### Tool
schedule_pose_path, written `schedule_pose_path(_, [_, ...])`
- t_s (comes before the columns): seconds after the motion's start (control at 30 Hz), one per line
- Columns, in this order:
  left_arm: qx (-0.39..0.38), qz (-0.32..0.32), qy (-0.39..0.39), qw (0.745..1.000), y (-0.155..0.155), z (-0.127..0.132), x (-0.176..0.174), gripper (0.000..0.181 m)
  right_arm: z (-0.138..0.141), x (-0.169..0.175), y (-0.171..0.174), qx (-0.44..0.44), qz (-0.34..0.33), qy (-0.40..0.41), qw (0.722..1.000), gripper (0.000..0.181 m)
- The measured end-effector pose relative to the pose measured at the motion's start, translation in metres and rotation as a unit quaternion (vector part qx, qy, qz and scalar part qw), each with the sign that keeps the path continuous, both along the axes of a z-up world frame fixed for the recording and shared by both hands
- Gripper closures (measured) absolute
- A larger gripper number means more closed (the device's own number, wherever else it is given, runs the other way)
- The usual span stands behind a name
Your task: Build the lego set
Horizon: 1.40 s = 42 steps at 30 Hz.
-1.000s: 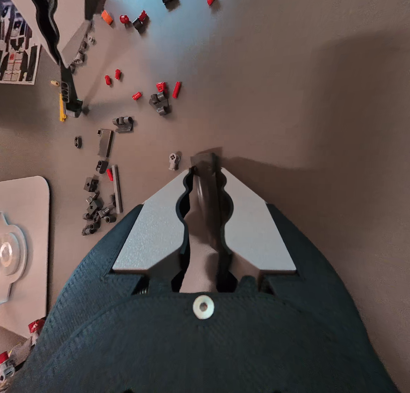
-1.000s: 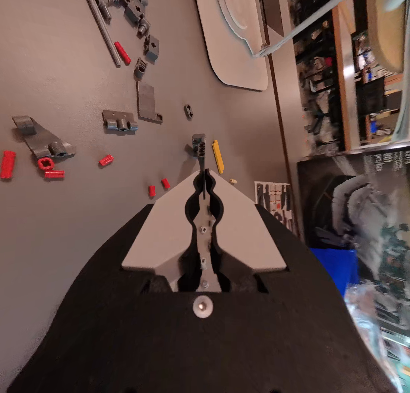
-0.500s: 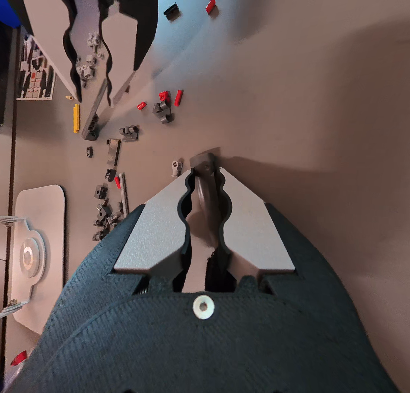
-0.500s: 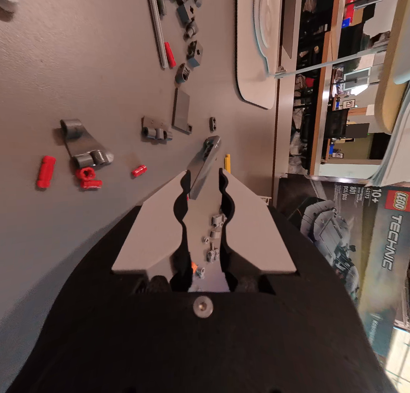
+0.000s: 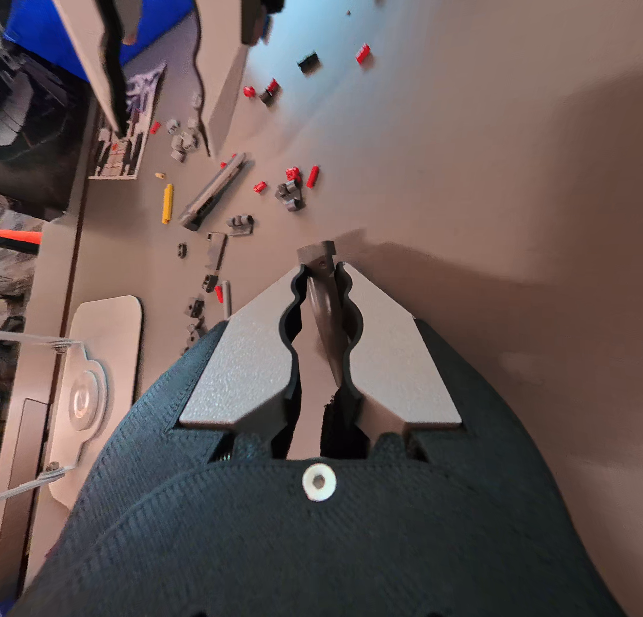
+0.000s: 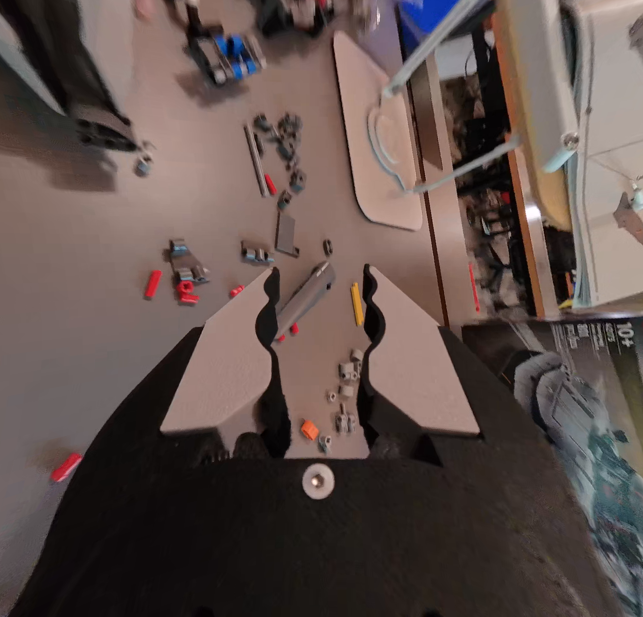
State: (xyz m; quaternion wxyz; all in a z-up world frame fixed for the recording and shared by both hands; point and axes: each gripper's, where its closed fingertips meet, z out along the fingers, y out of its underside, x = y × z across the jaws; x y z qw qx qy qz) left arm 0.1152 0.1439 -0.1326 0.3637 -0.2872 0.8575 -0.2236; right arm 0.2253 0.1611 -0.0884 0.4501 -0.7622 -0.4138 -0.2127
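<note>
Two grippers, one loaded. The left gripper [image 5: 322, 269] has its jaws nearly closed on a dark grey piece [image 5: 318, 254], whose end pokes out past the tips, held over bare table [image 5: 487, 148]. The right gripper [image 6: 318, 269] has its jaws wide apart with nothing between them, above the table.

Below the right gripper a long grey beam [image 6: 306, 295] lies flat at an angle, nearer the left finger. A yellow axle [image 6: 356, 302] lies just beside the right finger. Red pins [image 6: 152, 283], grey connectors [image 6: 257, 252] and a small grey cluster [image 6: 348, 374] with an orange bit [image 6: 309, 429] are scattered loose on the table.

Step in hand, as a guess: the right gripper picks its next part, likely the beam, to mate with the piece in the left. To do it well, it should turn so the fingers straddle the beam across its narrow side, come down centred, clear of the two red pins touching its near end, and close firmly. The left should keep its piece steady with the exposed end facing the right.

Containers: none hold parts. The set box [image 6: 574, 391] lies at the table edge, contents not visible. A partly built black and blue block [image 6: 226, 61] sits far off, blurred.
</note>
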Motion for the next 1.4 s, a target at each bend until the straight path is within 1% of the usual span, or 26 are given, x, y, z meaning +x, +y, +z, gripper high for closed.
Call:
schedule_pose_path(0.07, [-0.028,0.002,-0.020,0.999,0.001,0.012,0.002,0.167,0.007,-0.016,-0.006,0.011,0.045,0.017,0.999,0.136])
schedule_pose_path(0.13, [-0.061,0.002,-0.035,0.997,0.002,0.023,0.003,0.167,0.013,-0.032,-0.012,0.024,0.083,0.018,0.996,0.140])
schedule_pose_path(0.23, [-0.113,-0.001,-0.041,0.993,0.002,0.034,0.002,0.167,0.017,-0.058,-0.020,0.042,0.137,-0.008,0.990,0.141])
schedule_pose_path(0.33, [-0.163,-0.010,-0.040,0.986,-0.001,0.042,0.001,0.167,0.016,-0.083,-0.025,0.058,0.170,-0.063,0.982,0.140])
schedule_pose_path(0.43, [-0.203,-0.030,-0.037,0.978,-0.007,0.049,-0.002,0.167,0.008,-0.101,-0.025,0.070,0.189,-0.123,0.972,0.140])
schedule_pose_path(0.5, [-0.222,-0.044,-0.034,0.974,-0.011,0.053,-0.005,0.167,0.004,-0.109,-0.023,0.080,0.193,-0.147,0.967,0.141])
schedule_pose_path(0.6, [-0.232,-0.059,-0.025,0.971,-0.017,0.052,-0.008,0.167,0.005,-0.115,-0.021,0.099,0.195,-0.157,0.963,0.154])
schedule_pose_path(0.63, [-0.230,-0.063,-0.021,0.971,-0.019,0.050,-0.009,0.167,0.005,-0.116,-0.022,0.101,0.198,-0.155,0.963,0.163])
schedule_pose_path(0.77, [-0.232,-0.065,-0.021,0.970,-0.020,0.048,-0.007,0.167,0.005,-0.115,-0.022,0.097,0.196,-0.161,0.963,0.168])
schedule_pose_path(0.87, [-0.225,-0.051,-0.040,0.972,-0.016,0.052,-0.003,0.166,0.008,-0.110,-0.019,0.103,0.181,-0.160,0.965,0.169])
schedule_pose_path(0.97, [-0.203,-0.033,-0.070,0.976,-0.009,0.058,0.002,0.157,0.014,-0.103,-0.016,0.113,0.162,-0.150,0.969,0.169])
schedule_pose_path(1.1, [-0.156,-0.005,-0.129,0.979,0.004,0.070,0.007,0.148,0.029,-0.084,-0.007,0.144,0.107,-0.155,0.971,0.169])
schedule_pose_path(1.23, [-0.080,0.025,-0.201,0.976,0.015,0.085,0.012,0.147,0.041,-0.073,-0.003,0.170,0.069,-0.158,0.970,0.169])
schedule_pose_path(1.3, [-0.036,0.027,-0.223,0.974,0.015,0.087,0.012,0.147,0.045,-0.073,-0.001,0.178,0.057,-0.161,0.969,0.169])
schedule_pose_path(1.4, [0.032,0.030,-0.238,0.970,0.015,0.083,0.014,0.153,0.043,-0.078,-0.001,0.177,0.060,-0.159,0.969,0.169])
